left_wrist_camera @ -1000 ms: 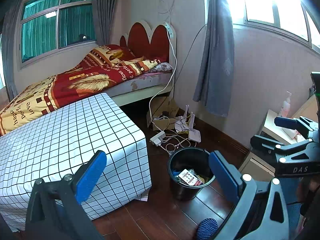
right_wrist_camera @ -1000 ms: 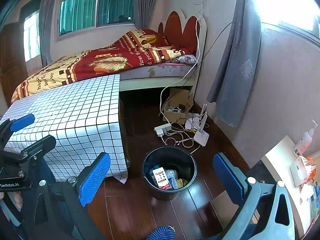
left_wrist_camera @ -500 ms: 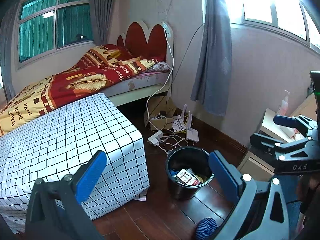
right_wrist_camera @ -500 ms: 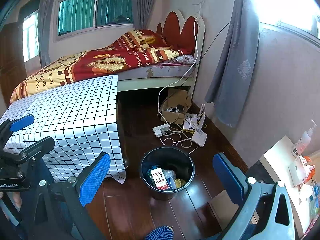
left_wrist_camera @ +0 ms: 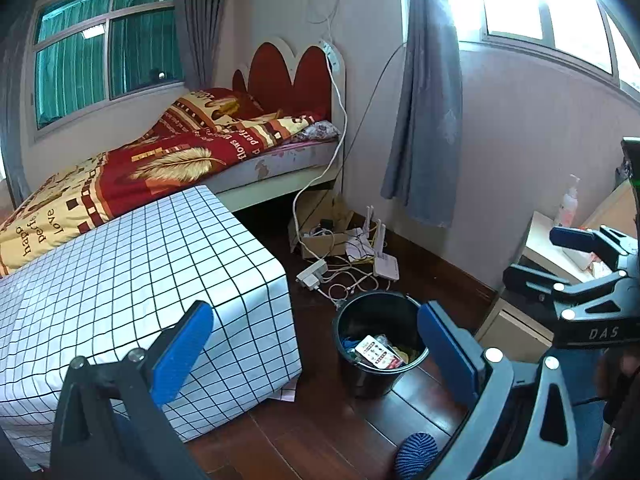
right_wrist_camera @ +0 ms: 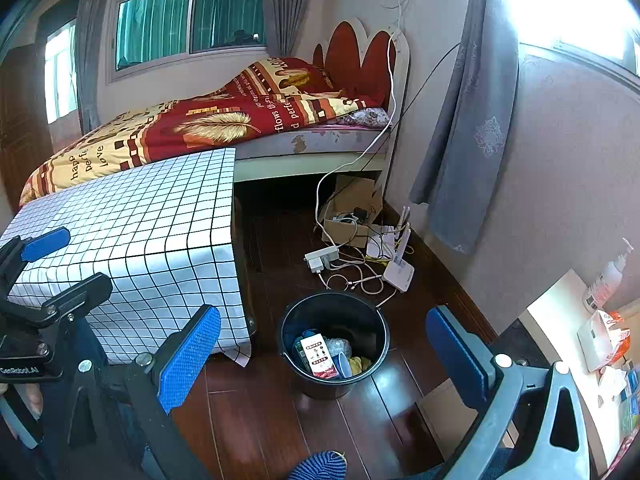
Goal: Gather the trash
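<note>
A black bin (left_wrist_camera: pixel 360 380) stands on the wooden floor beside the checked-cloth table (left_wrist_camera: pixel 140 264). It holds trash, with a white and red carton (left_wrist_camera: pixel 378 354) on top. My left gripper (left_wrist_camera: pixel 316 354) is open above and short of the bin, with nothing between its blue pads. In the right wrist view the same bin (right_wrist_camera: pixel 320 384) and carton (right_wrist_camera: pixel 318 356) lie ahead, and my right gripper (right_wrist_camera: pixel 322 356) is open and empty too. Each gripper shows at the edge of the other's view: right gripper (left_wrist_camera: pixel 548 256), left gripper (right_wrist_camera: pixel 60 266).
A bed (left_wrist_camera: pixel 160 160) stands behind the table. A power strip (right_wrist_camera: pixel 320 258), cables, routers (right_wrist_camera: pixel 398 272) and a cardboard box (right_wrist_camera: pixel 352 208) litter the floor by the wall. A low cabinet (right_wrist_camera: pixel 560 320) carries a pump bottle and tissues. A foot in striped blue (right_wrist_camera: pixel 320 466) shows at the bottom.
Both views have drifted slightly, so the room slides a little to the left. The grippers stay open and nothing was taken or let go.
</note>
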Demonstrator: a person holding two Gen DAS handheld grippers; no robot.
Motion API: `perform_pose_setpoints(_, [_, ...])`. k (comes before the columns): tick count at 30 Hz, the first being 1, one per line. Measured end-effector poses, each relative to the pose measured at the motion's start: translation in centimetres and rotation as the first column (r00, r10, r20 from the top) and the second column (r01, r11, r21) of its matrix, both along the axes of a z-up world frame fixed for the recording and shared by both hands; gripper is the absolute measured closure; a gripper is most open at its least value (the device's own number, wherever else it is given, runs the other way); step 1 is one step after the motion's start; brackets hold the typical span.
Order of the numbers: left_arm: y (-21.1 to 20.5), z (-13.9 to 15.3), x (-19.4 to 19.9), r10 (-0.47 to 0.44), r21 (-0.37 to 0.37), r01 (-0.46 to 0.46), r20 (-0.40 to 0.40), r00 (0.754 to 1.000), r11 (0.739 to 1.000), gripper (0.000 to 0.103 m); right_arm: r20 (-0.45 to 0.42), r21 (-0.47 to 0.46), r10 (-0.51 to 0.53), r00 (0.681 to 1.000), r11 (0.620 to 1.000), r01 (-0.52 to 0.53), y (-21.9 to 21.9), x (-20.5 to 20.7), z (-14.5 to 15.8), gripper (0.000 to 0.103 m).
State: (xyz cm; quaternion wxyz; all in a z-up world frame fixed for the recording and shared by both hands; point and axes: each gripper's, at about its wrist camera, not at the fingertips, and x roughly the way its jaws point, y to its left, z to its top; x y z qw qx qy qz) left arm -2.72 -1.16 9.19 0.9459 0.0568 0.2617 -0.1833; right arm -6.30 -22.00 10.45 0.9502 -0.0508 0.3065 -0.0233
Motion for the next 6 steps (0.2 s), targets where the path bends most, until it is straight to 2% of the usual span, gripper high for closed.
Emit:
perform_pose_setpoints(3, [0.52, 0.40, -0.23, -0.048, -0.057, 0.048, 0.008, 0.999, 0.997, 0.001, 0.001, 0.000, 0.000, 1.000, 1.000, 0.000, -0.01, 0.00, 0.00, 0.000])
perform_pose_setpoints(6, [0.25, 0.50, -0.30, -0.059, -0.050, 0.060, 0.012, 0.998, 0.997, 0.001, 0.002, 0.001, -0.002, 1.000, 1.000, 0.002, 0.03, -0.06, -0.05, 0.000])
